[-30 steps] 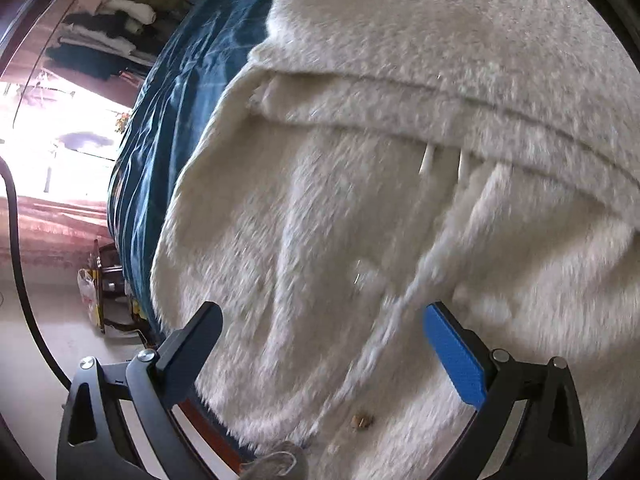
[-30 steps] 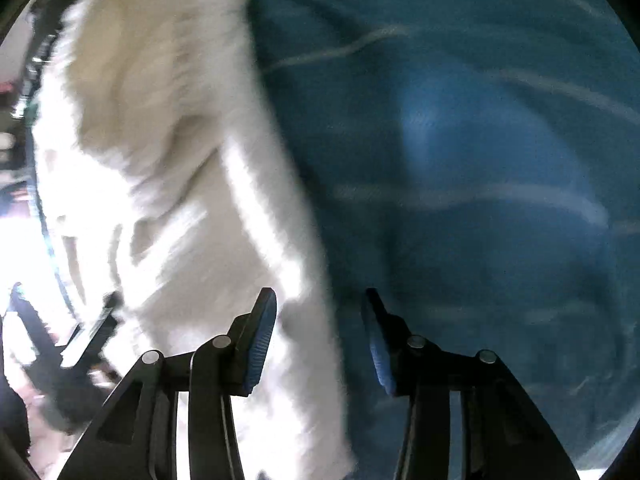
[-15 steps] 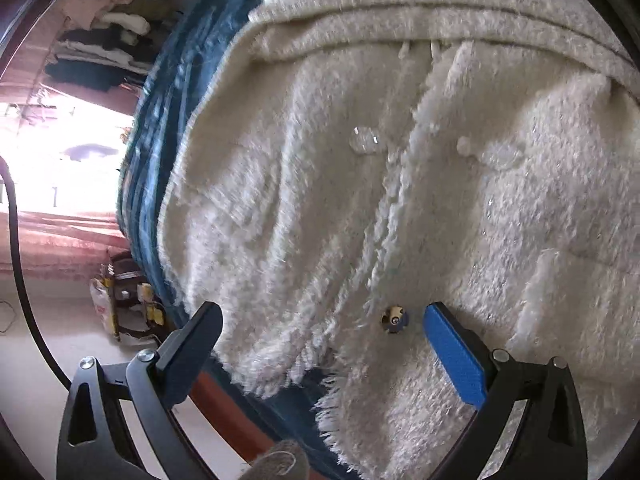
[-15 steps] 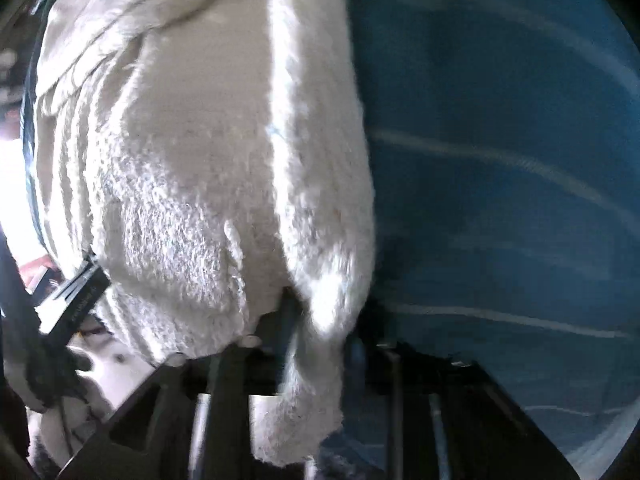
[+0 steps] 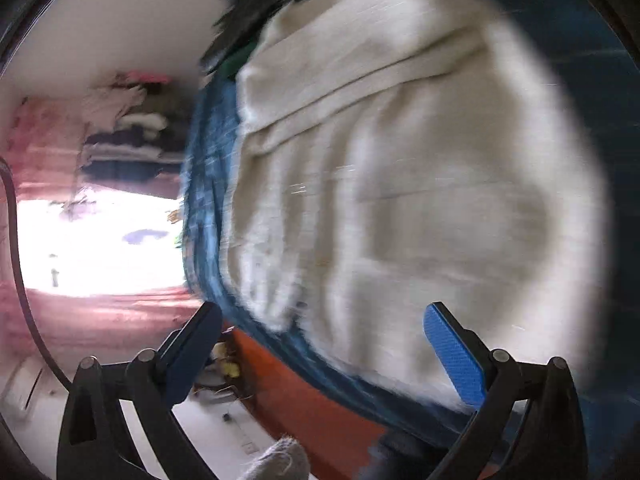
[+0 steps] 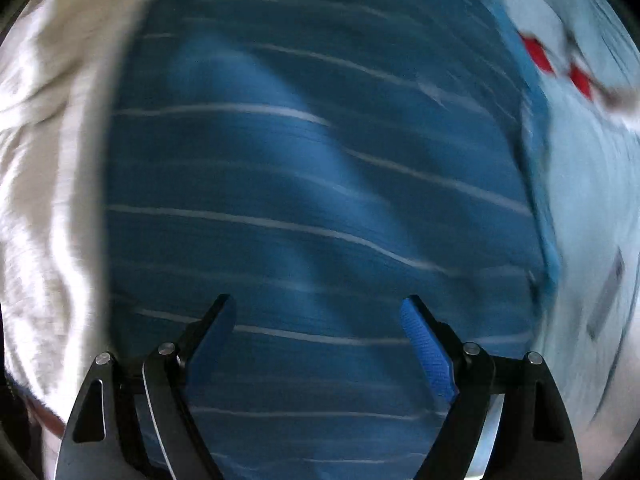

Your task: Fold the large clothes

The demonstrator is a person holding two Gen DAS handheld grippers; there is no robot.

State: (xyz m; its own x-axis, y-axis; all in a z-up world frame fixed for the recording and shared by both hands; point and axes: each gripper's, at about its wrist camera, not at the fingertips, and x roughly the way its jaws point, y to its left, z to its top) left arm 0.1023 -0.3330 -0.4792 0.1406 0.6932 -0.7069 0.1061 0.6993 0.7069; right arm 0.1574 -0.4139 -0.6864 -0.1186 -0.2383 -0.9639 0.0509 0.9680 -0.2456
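A large cream fuzzy garment [image 5: 400, 200] lies folded on a blue striped bedspread [image 5: 208, 184]. My left gripper [image 5: 320, 344] is open and empty, held back from the garment's near edge by the bedside. In the right wrist view the garment [image 6: 52, 168] fills the left side and the blue bedspread [image 6: 320, 200] fills the middle. My right gripper [image 6: 318, 332] is open and empty above the bare bedspread, to the right of the garment. Both views are blurred by motion.
The orange bed frame [image 5: 304, 400] runs below the bedspread edge. A dark garment [image 5: 256, 4] lies at the far end of the bed. Shelves of clothes [image 5: 128, 128] and a bright window [image 5: 100, 240] are at the left. A pale blue cloth with red marks [image 6: 568, 68] lies at the right.
My right gripper let go of the garment's edge, opened wide and moved right over the bedspread. My left gripper pulled back, so the whole folded garment now shows.
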